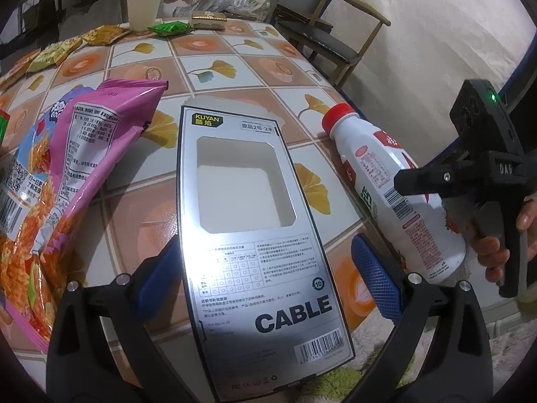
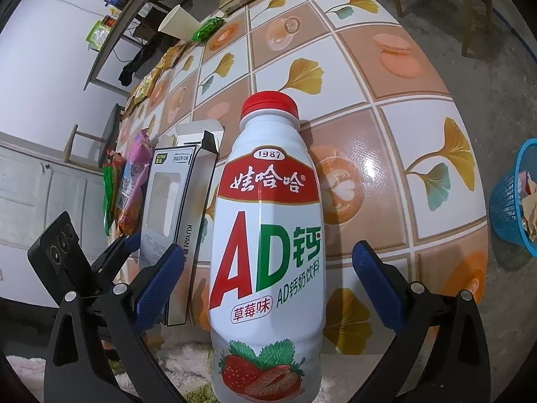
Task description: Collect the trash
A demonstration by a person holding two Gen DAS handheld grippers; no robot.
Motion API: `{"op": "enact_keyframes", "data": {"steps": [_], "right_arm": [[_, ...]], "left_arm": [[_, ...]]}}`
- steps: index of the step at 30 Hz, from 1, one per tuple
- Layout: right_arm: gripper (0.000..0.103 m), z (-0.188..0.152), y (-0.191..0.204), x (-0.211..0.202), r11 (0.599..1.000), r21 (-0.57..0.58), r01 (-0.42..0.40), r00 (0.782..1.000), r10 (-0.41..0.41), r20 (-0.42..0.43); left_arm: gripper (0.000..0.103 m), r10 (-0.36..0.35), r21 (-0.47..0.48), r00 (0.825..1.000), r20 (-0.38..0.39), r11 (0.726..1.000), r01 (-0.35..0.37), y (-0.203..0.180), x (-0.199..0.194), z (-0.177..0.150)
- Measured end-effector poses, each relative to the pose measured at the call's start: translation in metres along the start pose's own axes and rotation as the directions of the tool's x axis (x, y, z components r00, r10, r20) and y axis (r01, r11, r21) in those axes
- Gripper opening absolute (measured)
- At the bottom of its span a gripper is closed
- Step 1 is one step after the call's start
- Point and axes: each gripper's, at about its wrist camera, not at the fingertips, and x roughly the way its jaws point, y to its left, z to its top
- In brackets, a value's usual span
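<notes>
A grey cable box [image 1: 255,235] with a cut-out window lies between the blue pads of my left gripper [image 1: 268,278]; the pads stand apart from its sides, jaws open. The box also shows in the right wrist view [image 2: 167,208]. A white strawberry milk bottle [image 2: 268,235] with a red cap sits between the wide-open pads of my right gripper [image 2: 265,285], untouched by them. In the left wrist view the bottle [image 1: 392,194] sits at the table's right edge with the right gripper [image 1: 419,184] around it.
A pink snack bag [image 1: 67,174] lies left of the box. A paper cup [image 1: 144,6], green packet [image 1: 171,28] and several small wrappers sit at the far side of the tiled table [image 1: 235,67]. A chair [image 1: 335,33] stands beyond. A blue basket [image 2: 517,201] with trash stands on the floor.
</notes>
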Motion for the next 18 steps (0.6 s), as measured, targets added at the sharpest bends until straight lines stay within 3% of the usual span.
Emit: {"op": "enact_keyframes", "data": {"steps": [5, 9, 18], "right_arm": [[0.098, -0.004, -0.004, -0.004, 0.999, -0.021, -0.025, 1.0, 0.025, 0.015], [0.097, -0.008, -0.004, -0.005, 1.0, -0.025, -0.016, 1.0, 0.017, 0.016], [0.097, -0.016, 0.025, -0.012, 0.975, -0.178, 0.134, 0.987, -0.115, 0.115]], "left_arm": [[0.094, -0.021, -0.051, 1.0, -0.009, 0.998, 0.021, 0.006, -0.001, 0.003], [0.094, 0.003, -0.072, 1.0, -0.016, 0.997, -0.004, 0.005, -0.001, 0.008], [0.094, 0.18, 0.062, 0.983, -0.032, 0.982, -0.178, -0.016, 0.008, 0.016]]}}
